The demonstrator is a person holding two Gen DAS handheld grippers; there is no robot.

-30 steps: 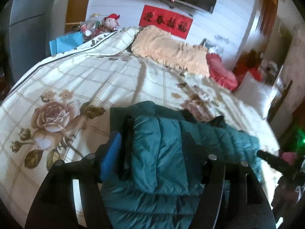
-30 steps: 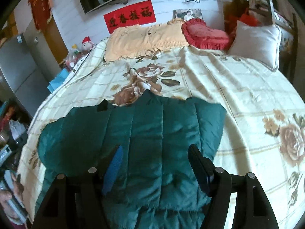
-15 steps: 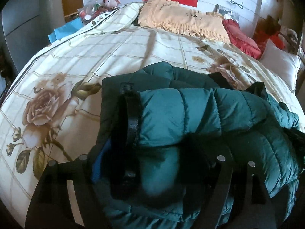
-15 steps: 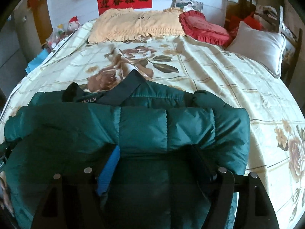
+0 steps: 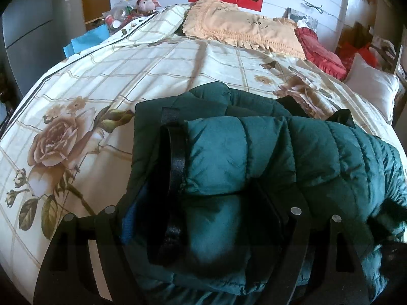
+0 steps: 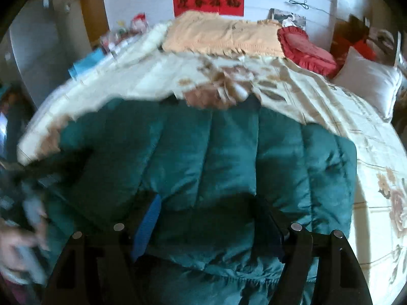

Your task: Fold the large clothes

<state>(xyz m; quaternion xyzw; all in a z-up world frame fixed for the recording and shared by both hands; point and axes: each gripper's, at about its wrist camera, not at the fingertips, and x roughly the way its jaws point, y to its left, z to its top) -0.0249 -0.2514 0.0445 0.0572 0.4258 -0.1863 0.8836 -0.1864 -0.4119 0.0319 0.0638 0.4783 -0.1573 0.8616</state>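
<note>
Both grippers (image 5: 201,216) (image 6: 211,226) angled steeply down, straddling the jacket (image 5: 279,152).

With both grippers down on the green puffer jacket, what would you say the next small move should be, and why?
Probably draw both grippers straight back off the jacket. The left gripper and right gripper stand wide around its near folded edge, apparently not pinching it, and the jacket already lies doubled over on the floral bedspread, so the fold looks placed.

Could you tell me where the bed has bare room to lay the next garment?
Free: the floral bedspread between the green jacket and the peach pillow. Crowded: the headboard end with the red cushion and white pillow.
</note>
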